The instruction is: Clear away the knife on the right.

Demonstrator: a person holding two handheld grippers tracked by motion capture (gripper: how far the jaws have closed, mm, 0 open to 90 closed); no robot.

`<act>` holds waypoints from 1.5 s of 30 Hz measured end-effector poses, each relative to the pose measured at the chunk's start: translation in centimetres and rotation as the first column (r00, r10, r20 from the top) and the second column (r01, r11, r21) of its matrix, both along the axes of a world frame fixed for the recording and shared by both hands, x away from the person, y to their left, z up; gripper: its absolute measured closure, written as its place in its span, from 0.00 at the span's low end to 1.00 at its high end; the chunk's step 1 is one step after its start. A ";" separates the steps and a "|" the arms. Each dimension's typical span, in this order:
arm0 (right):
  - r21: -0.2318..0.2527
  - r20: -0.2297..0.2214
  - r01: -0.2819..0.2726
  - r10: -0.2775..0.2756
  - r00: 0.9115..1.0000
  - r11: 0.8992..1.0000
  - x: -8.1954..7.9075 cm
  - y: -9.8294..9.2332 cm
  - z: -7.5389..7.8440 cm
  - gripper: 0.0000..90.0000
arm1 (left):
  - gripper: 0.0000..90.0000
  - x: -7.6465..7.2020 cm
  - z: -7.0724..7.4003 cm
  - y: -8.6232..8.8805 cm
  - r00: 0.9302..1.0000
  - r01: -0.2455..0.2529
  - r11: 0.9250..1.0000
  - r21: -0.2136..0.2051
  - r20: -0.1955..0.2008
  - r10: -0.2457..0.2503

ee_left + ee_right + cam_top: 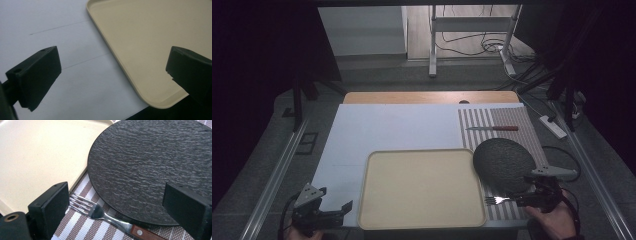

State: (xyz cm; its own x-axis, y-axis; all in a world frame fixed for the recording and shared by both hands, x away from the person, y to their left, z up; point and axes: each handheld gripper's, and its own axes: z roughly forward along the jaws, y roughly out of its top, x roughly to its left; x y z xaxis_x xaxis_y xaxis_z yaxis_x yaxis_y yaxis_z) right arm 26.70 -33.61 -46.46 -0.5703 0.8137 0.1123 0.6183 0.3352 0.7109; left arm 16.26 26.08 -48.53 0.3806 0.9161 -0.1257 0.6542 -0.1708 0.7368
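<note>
Cream tray (pixel 422 189), rectangular with rounded corners and a low raised rim, smooth matte; nothing in it. It lies on the white sheet (pixel 387 127) covering the table. Just right of it, a round black plate (pixel 503 159), slate-like rippled texture, bare, resting on a brown-and-white striped woven mat (pixel 497 122).

Fork (pixel 100 212), steel tines, wood handle with rivet, lies on the mat at the plate's near edge. Knife (pixel 492 128) with red handle lies farther back on the mat.

Left tool (pixel 112 77): jaws apart, holding nothing, over the tray's near left corner. Right tool (pixel 117 205): jaws apart, straddling fork and plate edge.
</note>
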 end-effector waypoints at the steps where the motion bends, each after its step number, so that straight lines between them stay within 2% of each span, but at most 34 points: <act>1: -0.004 -0.002 -0.005 0.005 1.000 1.000 0.1 0.1 0.0 0.08 | 0.00 0.0 0.0 0.0 1.000 0.004 1.000 0.004 0.003 -0.004; 15: -0.038 0.021 -0.004 0.005 1.000 0.999 0.9 0.4 0.9 0.08 | 0.00 -0.2 0.1 -0.3 0.999 0.041 0.999 0.015 0.018 -0.041; 24: -0.055 0.042 0.018 -0.015 0.999 0.998 2.5 0.6 1.8 0.10 | 0.00 0.0 0.0 -0.2 0.998 0.056 0.998 0.001 0.012 -0.056; 27: -0.043 0.032 0.028 -0.027 0.999 0.999 2.9 0.6 1.9 0.10 | 0.00 0.0 0.0 -0.2 0.998 0.062 0.998 -0.002 0.011 -0.062; 28: -0.039 0.016 0.034 -0.033 0.999 0.999 3.2 0.6 2.0 0.10 | 0.00 0.0 0.0 -0.2 0.998 0.066 0.998 -0.001 0.011 -0.066; 36: -0.035 0.028 0.039 -0.038 0.999 0.999 4.2 0.7 2.4 0.09 | 0.00 0.0 0.0 -0.1 0.997 0.074 0.997 -0.013 0.015 -0.074; 39: -0.047 0.036 0.040 -0.038 0.999 0.998 4.8 0.8 2.6 0.10 | 0.00 0.0 0.0 -0.2 0.997 0.079 0.997 -0.005 0.014 -0.079; 42: -0.067 0.034 0.041 -0.039 0.999 0.997 5.4 0.8 2.6 0.10 | 0.00 0.1 0.0 -0.4 0.997 0.082 0.997 0.003 0.010 -0.082; 45: -0.067 0.023 0.040 -0.039 0.999 0.997 5.8 0.8 2.6 0.11 | 0.00 0.1 0.0 -0.4 0.997 0.080 0.997 0.004 0.007 -0.080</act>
State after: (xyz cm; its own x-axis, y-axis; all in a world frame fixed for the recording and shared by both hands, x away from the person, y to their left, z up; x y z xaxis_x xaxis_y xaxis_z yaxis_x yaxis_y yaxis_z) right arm 32.47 -32.85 -43.91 -0.5391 0.8411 0.0442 0.6168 0.3586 0.7007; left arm 16.36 25.71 -48.54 0.4533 0.8834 -0.1191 0.6332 -0.2250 0.7406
